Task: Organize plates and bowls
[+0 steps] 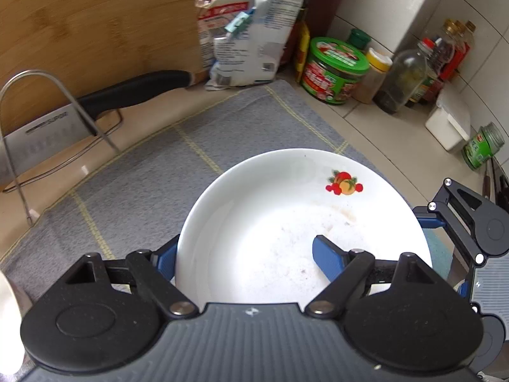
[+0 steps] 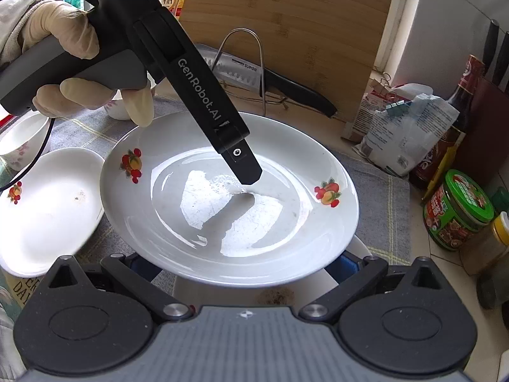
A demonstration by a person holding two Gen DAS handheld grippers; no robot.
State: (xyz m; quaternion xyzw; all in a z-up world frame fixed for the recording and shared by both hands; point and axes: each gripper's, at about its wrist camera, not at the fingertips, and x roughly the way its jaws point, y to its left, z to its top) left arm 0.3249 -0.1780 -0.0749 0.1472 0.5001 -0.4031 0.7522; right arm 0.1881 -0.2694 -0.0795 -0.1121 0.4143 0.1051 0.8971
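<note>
Three fruit-print plates (image 2: 229, 197), two bowls (image 2: 19, 140), one cleaver (image 2: 235, 67), one cutting board (image 2: 286, 31).

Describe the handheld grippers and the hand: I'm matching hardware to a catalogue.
Left gripper: black linkage arms, silver pivots, ribbed grey body, blue finger pads. Right gripper matches. The left gripper's black handle bears white "GenRobot.AI" lettering and trails a thin black cable. The left hand wears a cream glove.

Glossy white ceramic plate (image 2: 229, 197) on woven grey cloth mat (image 1: 143, 165); matt wooden board (image 2: 286, 31) behind.
</note>
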